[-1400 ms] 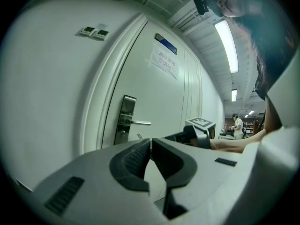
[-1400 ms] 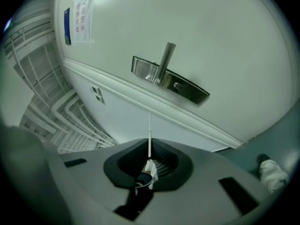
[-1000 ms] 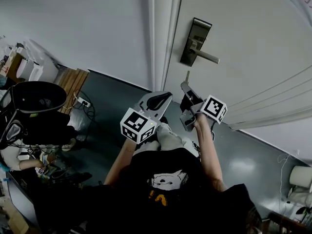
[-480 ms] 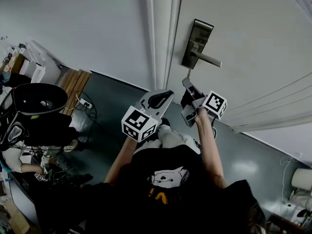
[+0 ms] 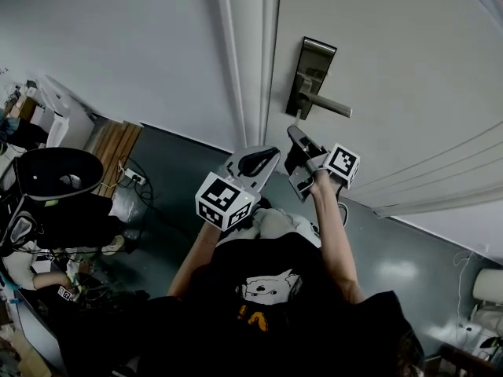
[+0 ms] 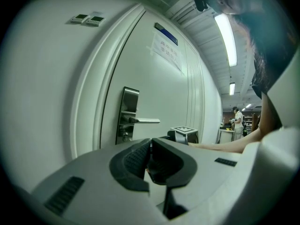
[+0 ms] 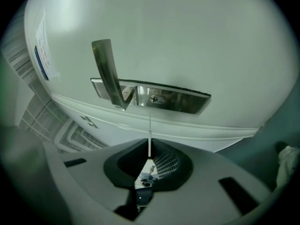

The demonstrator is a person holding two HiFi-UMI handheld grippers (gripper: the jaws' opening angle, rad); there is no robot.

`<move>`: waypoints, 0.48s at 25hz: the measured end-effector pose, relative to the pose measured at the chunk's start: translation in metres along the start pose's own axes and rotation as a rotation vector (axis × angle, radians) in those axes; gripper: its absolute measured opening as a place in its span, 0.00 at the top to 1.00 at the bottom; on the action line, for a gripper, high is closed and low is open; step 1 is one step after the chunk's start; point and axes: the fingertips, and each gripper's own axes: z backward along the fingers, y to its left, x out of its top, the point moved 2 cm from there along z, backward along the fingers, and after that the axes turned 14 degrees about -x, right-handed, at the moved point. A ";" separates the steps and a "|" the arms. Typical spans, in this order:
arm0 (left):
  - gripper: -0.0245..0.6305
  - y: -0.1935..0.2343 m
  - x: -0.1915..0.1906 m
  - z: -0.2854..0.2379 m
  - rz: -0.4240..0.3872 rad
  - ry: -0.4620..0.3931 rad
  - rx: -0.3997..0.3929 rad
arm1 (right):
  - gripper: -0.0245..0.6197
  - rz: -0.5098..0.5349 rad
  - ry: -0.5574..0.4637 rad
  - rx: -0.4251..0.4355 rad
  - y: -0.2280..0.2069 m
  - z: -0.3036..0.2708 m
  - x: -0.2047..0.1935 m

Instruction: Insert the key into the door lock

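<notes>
Status: the grab is done, the insertion isn't. The right gripper (image 7: 149,156) is holding the key (image 7: 149,134) with its jaws pinched narrow on the head end. The blade is sticking out forward and showing edge-on as a thin line in the right gripper view. The tip is pointing at the lock plate (image 7: 180,100) and sitting just short of the keyhole (image 7: 153,99). It's close but not touching, and I'm reading it as a hair off to one side. Nothing is entering the lock yet.

From the head view, that gripper is hovering just under the lock on the door (image 5: 393,45), below the handle (image 5: 334,107). The key is too thin for me to place there.

The left gripper (image 6: 150,146) is idling. Its jaws are resting together with nothing between them. It's sitting beside the right one and a little behind it, looking at the lock from the side.

What I'm judging as left:
- Closing the last gap and centring the tip on the hole.
- Matching the blade to the slot. I can't tell the slot's orientation from here.
- Pushing the key in.

Two risks I'm watching:
- **Handle:** it's sitting close beside the keyhole, so the gripper nose could be bumping it on the way in.
- **Blade:** a thin blade in a two-jaw pinch may be pivoting if the tip catches the plate instead of the hole.
</notes>
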 end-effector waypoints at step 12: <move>0.93 0.016 -0.018 -0.002 -0.003 0.005 -0.002 | 0.93 -0.069 -0.018 0.082 -0.006 -0.022 0.023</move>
